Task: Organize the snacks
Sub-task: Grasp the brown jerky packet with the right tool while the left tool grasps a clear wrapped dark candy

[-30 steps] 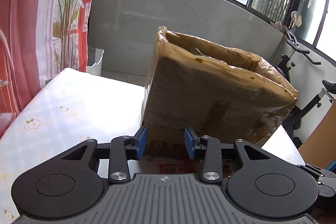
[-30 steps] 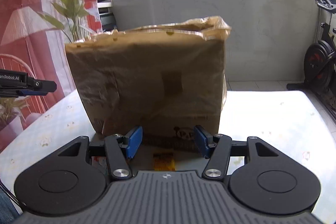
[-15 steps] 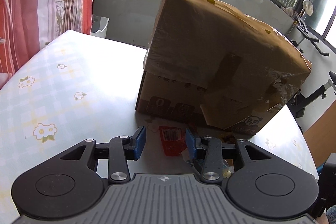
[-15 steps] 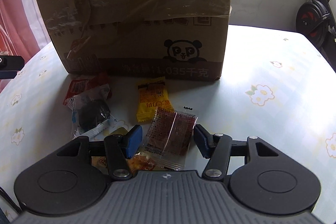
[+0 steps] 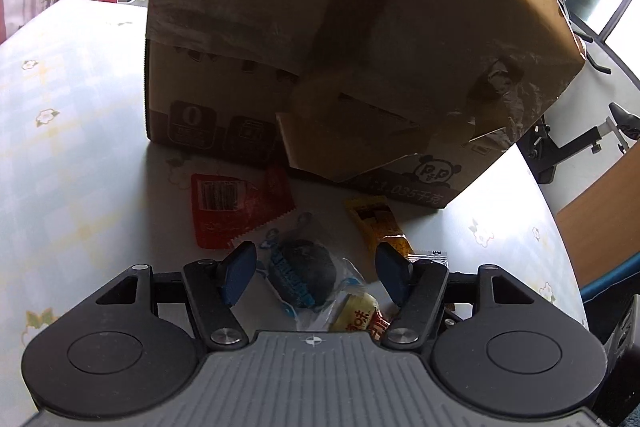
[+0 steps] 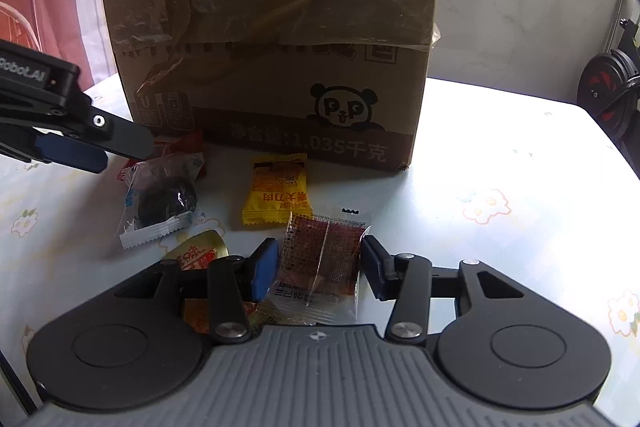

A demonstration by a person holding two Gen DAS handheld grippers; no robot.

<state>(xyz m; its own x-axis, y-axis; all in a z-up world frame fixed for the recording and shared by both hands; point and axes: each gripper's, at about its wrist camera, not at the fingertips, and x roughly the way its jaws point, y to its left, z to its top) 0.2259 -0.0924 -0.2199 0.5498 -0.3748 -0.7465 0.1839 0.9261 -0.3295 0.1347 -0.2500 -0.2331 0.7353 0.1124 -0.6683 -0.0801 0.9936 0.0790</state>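
Note:
Several wrapped snacks lie on the flowered table in front of a tall taped cardboard box (image 5: 340, 47) (image 6: 272, 27). My left gripper (image 5: 316, 273) is opening, its blue pads on either side of a dark round snack in a clear wrapper (image 5: 304, 271) (image 6: 166, 203) without pressing it. A red packet (image 5: 232, 207) and a yellow packet (image 5: 378, 223) (image 6: 276, 193) lie just beyond. My right gripper (image 6: 320, 267) is closing around a clear packet with red-brown filling (image 6: 324, 255); its pads stand at the packet's edges. The left gripper (image 6: 116, 151) also shows at the left of the right wrist view.
A gold-and-red snack (image 6: 200, 251) (image 5: 360, 315) lies under the grippers' near ends. The table (image 6: 500, 155) has bare cloth to the right of the box. An exercise bike (image 6: 608, 99) stands past its right edge. Curtains and windows are behind.
Both grippers dropped and tipped down toward the table, bringing the snacks into view. The left jaws widened over the dark snack. The right jaws narrowed around the red-brown packet.

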